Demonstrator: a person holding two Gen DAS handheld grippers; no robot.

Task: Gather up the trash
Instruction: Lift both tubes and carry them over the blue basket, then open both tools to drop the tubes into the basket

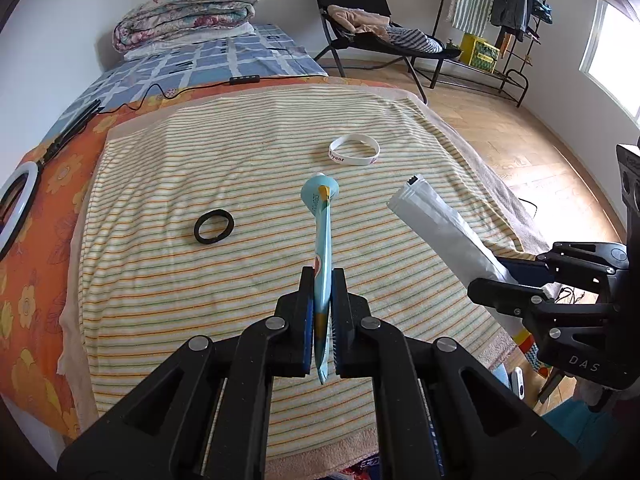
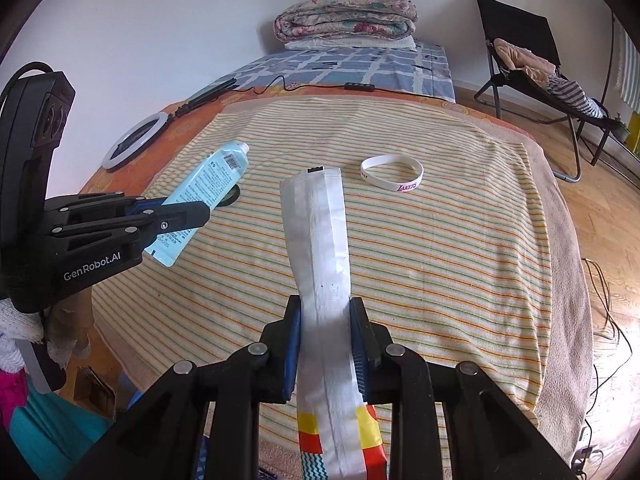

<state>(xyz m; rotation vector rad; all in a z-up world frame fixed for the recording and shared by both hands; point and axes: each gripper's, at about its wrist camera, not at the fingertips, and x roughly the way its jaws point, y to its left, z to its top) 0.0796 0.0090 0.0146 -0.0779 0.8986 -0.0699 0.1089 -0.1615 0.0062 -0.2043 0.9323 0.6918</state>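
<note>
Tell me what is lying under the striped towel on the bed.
Under the striped towel shows an orange flowered sheet along its left side, and past it a blue checked sheet. What lies beneath the towel's middle is covered, so it cannot be told.

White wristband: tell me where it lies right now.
The white wristband lies flat on the striped towel, toward its far end, beyond the tip of the silver wrapper held by the right gripper.

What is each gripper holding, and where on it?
Left gripper pinches the blue tube near its flat crimped end; right gripper clamps the white packet across its lower middle.
</note>
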